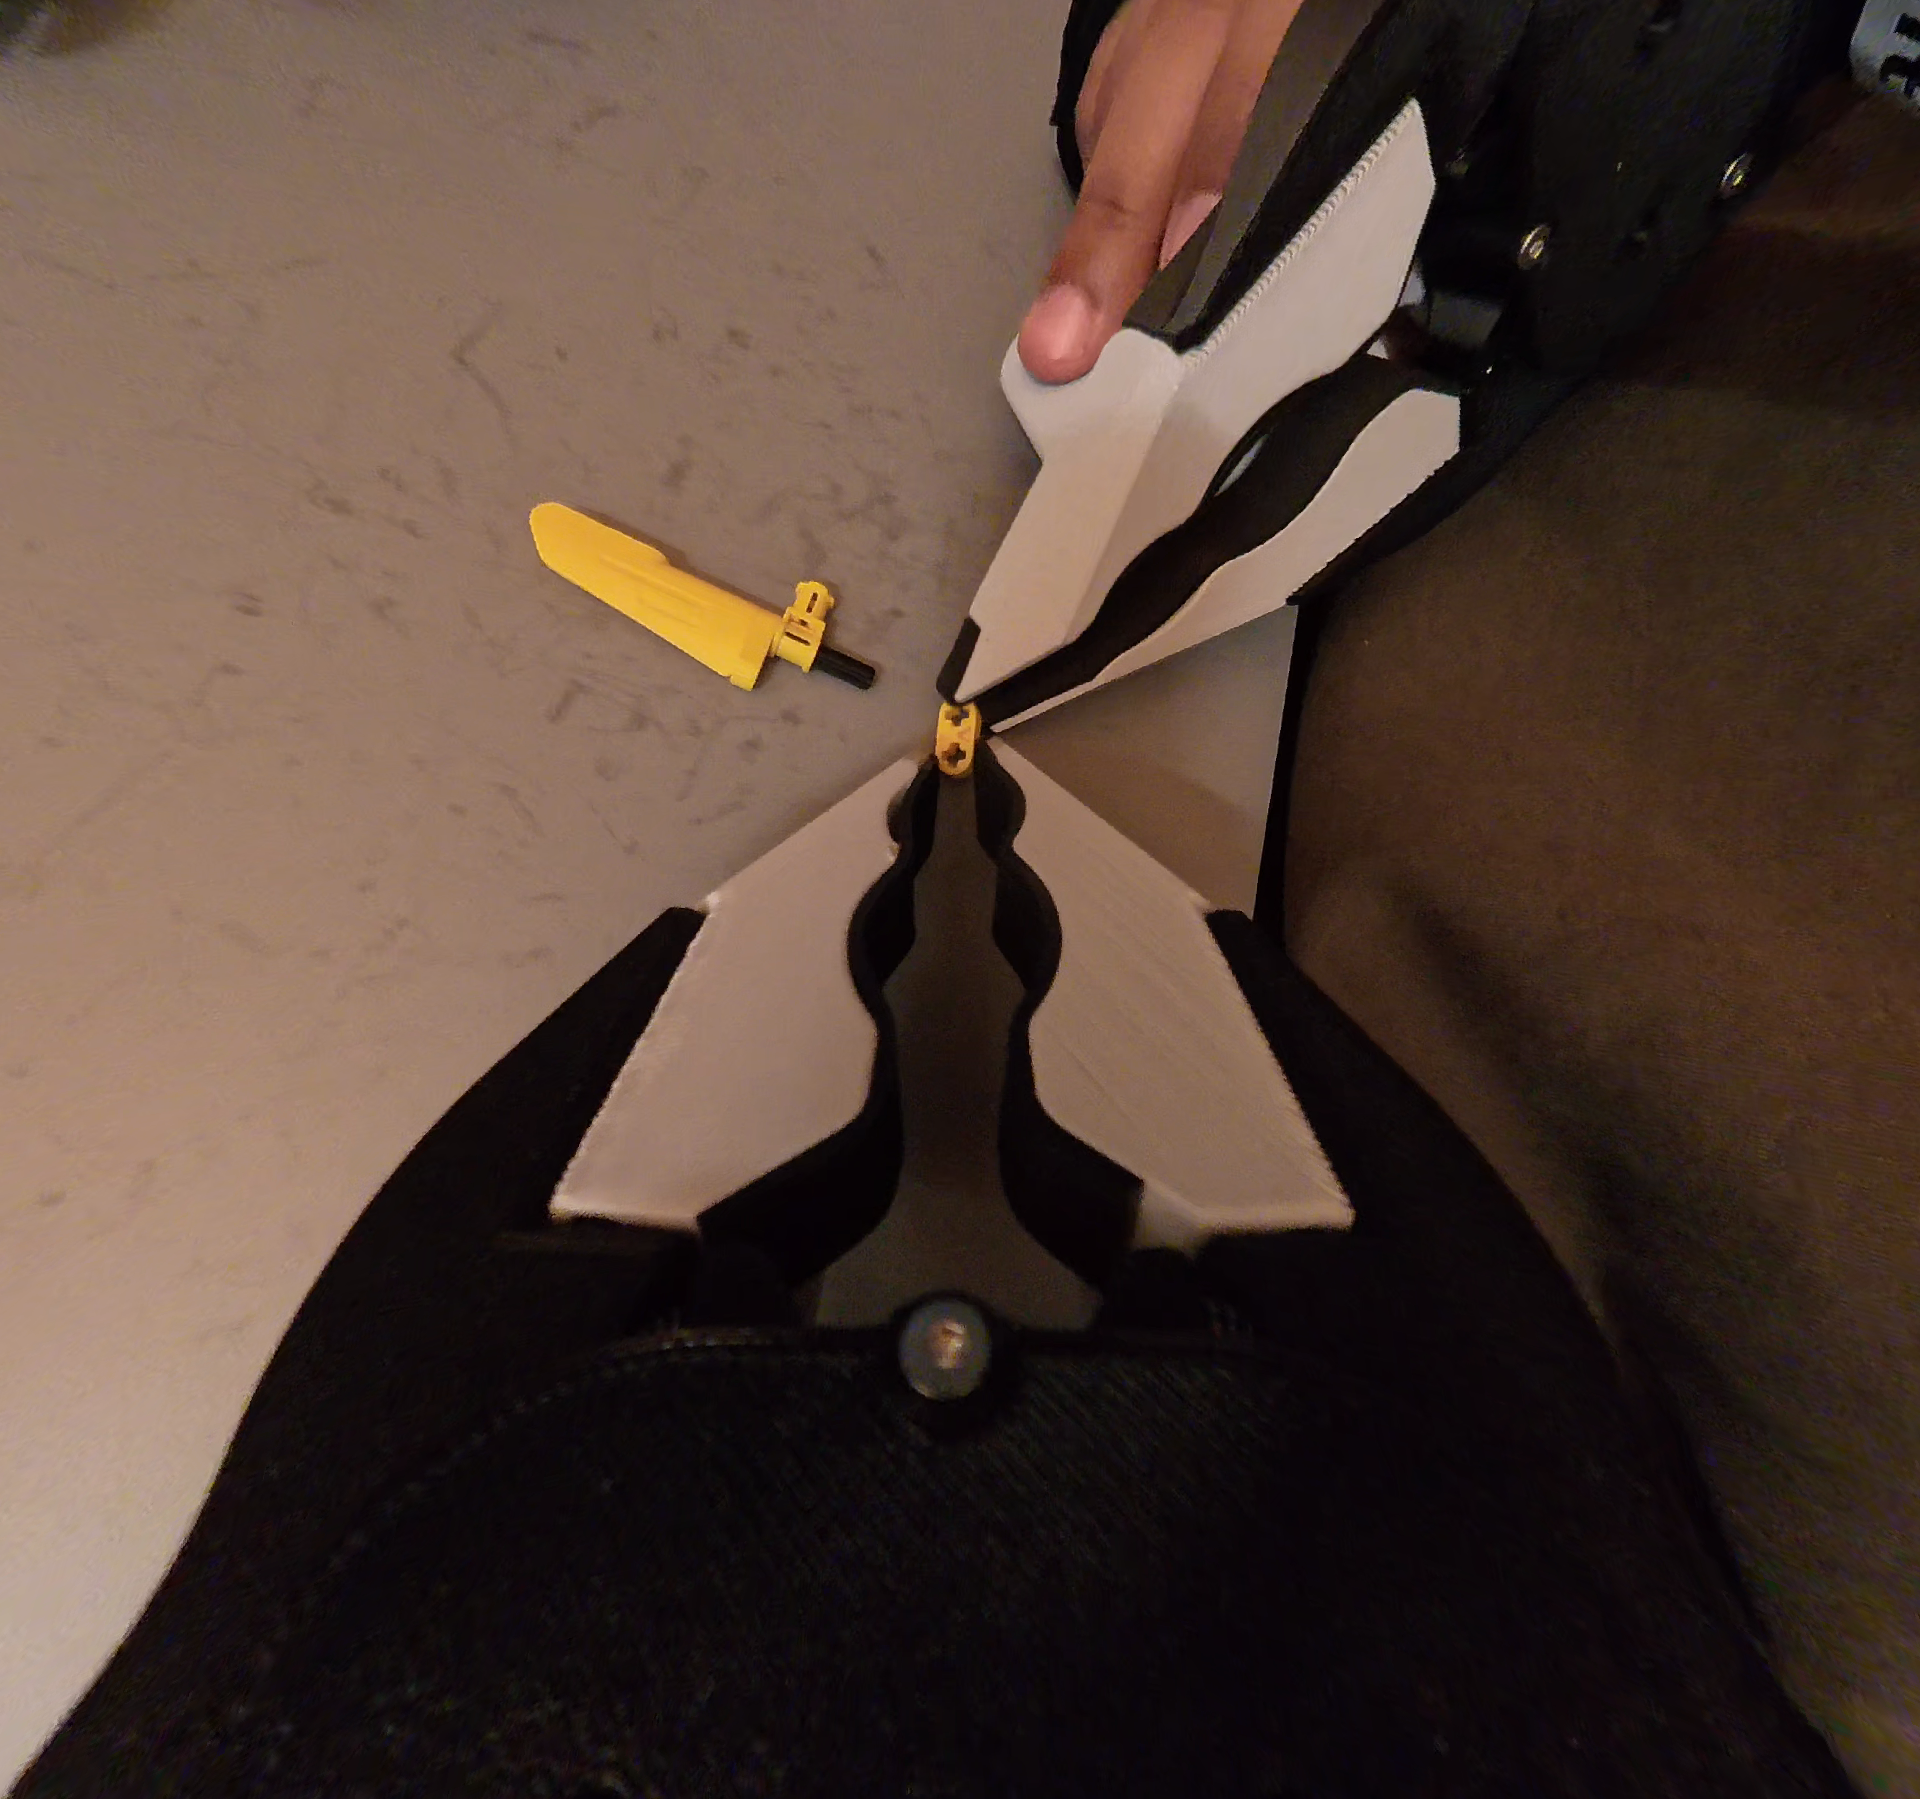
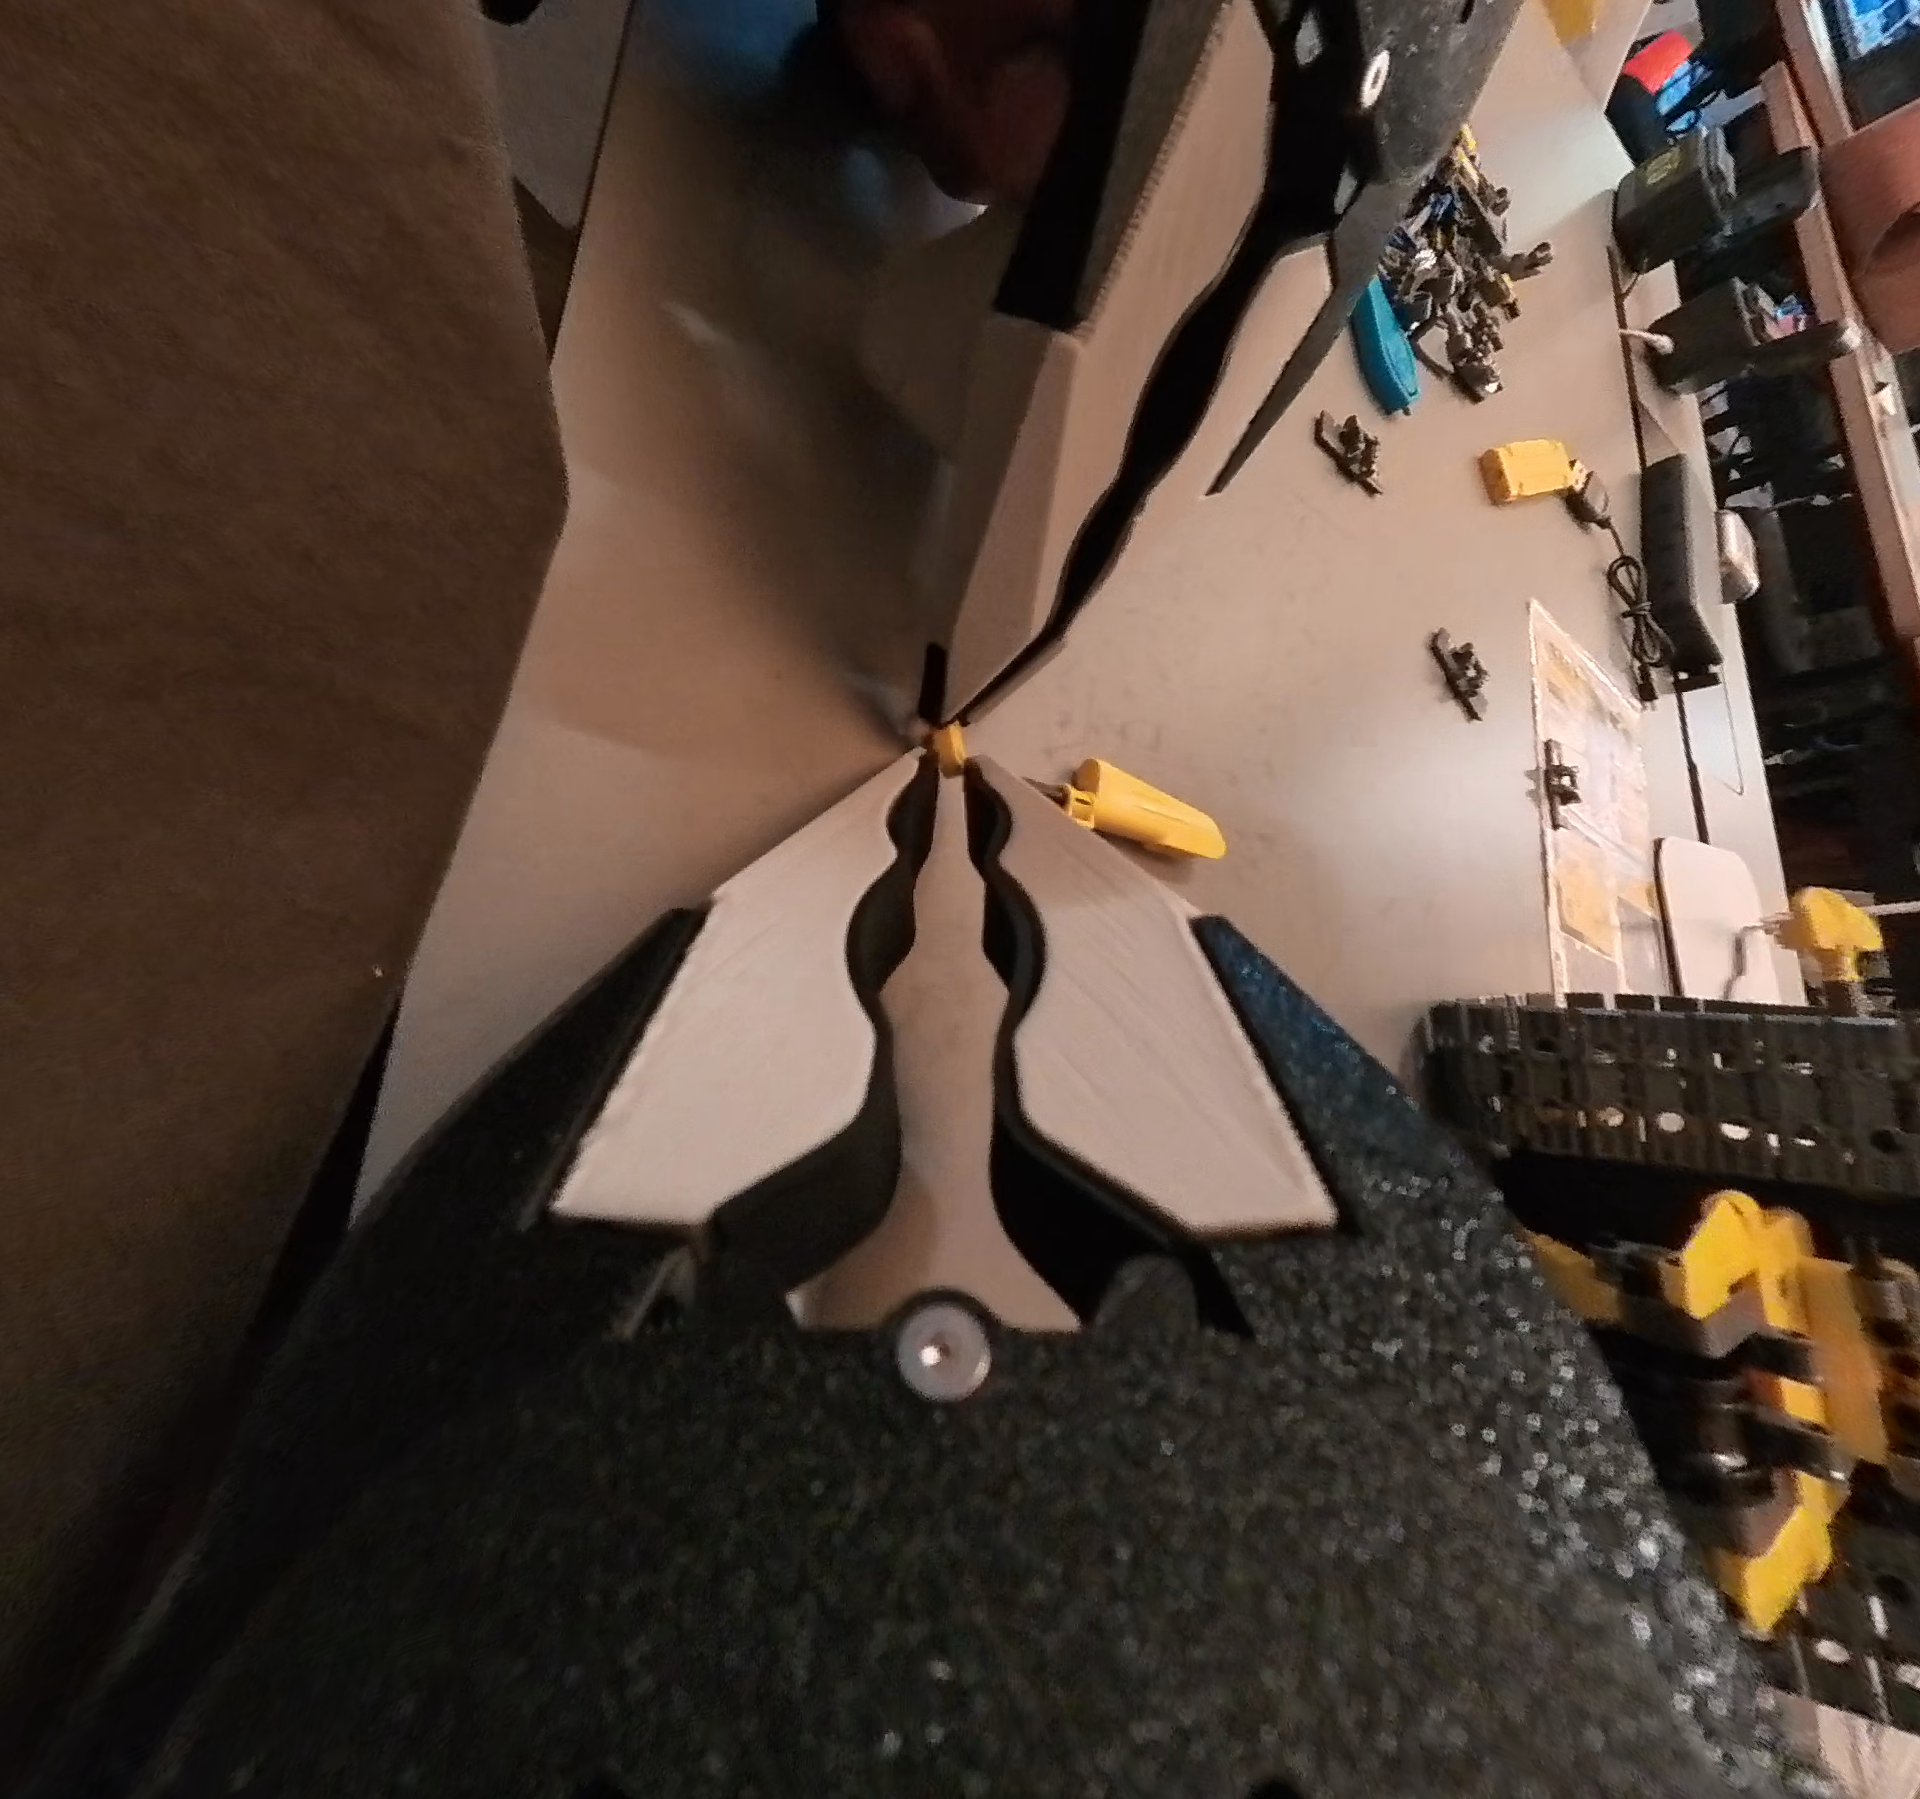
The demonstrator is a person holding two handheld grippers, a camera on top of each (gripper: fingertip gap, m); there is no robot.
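Both tongs, left (image 1: 957, 770) and right (image 2: 940, 762), are pinching one small yellow connector (image 1: 957, 737) tip to tip, nearly closed; a yellow blade (image 1: 665, 594) is lying near the connector on the worktop (image 1: 312, 295).

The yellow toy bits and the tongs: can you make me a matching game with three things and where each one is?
Things:
1. small yellow connector
2. yellow blade piece
3. finger

Places:
A. lying flat on the grey table, apart from the tongs
B. resting on the white outer side of the right tongs
C. pinched between the tips of the left tongs and the right tongs

Pairs: 1-C, 2-A, 3-B
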